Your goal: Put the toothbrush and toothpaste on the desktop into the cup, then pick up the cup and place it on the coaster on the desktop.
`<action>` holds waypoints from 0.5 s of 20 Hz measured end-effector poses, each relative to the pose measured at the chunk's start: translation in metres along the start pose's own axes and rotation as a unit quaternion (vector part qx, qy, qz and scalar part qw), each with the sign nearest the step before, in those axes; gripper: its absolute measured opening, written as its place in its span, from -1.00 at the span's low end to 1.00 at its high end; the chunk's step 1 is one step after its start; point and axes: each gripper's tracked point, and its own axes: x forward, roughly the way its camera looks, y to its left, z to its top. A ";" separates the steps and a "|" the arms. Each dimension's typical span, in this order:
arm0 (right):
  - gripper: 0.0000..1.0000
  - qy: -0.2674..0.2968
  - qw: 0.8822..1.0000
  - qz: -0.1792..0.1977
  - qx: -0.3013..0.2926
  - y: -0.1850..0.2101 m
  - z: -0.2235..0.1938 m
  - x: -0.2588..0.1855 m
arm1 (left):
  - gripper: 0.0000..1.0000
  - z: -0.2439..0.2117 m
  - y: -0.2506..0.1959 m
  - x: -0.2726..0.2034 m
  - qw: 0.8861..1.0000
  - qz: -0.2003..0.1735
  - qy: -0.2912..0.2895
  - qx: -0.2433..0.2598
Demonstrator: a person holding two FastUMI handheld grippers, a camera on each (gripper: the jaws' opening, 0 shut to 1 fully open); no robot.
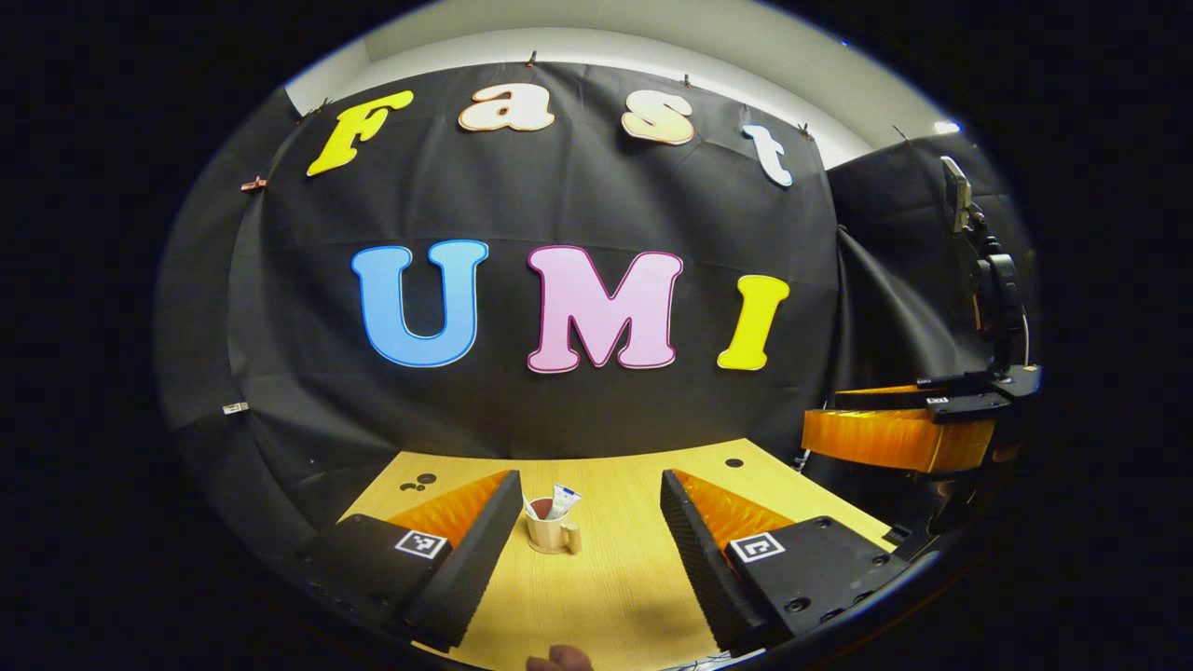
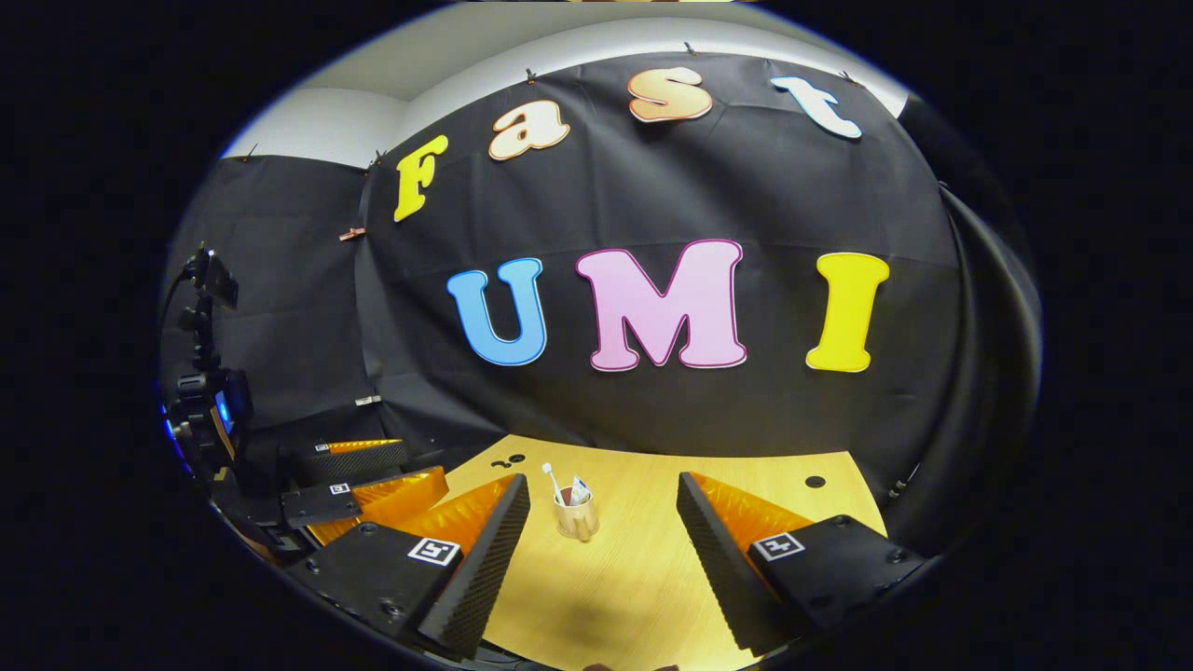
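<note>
Straight ahead of both grippers, well apart from them, the cup point(image 1: 550, 533) stands upright on the desk point(image 1: 615, 578), toothbrush point(image 2: 554, 485) and toothpaste point(image 1: 562, 500) inside; coaster possibly hidden; left gripper point(image 1: 589, 536) and right gripper point(image 2: 601, 545) gape empty

left gripper point(image 1: 589, 536) — black pads, orange ribbing | right gripper point(image 2: 601, 545) — square tags, screws

No word, brand or number can be read on the desk's things. The tube point(image 1: 563, 501) in the cup point(image 1: 550, 535) carries print too small to read — and the square black-and-white tags point(image 1: 419, 543) on the claw fingers hold patterns, not letters.
</note>
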 end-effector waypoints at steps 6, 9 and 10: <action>0.95 0.006 1.000 -0.003 -0.002 -0.003 -0.001 0.005 | 0.89 -0.002 -0.003 0.003 1.000 -0.005 0.003 -0.002; 0.94 0.006 1.000 -0.003 0.001 -0.003 -0.001 0.006 | 0.89 -0.002 -0.003 0.005 1.000 -0.006 0.005 0.000; 0.94 0.007 1.000 -0.003 0.001 -0.003 -0.002 0.007 | 0.89 -0.003 -0.002 0.005 1.000 -0.006 0.005 0.000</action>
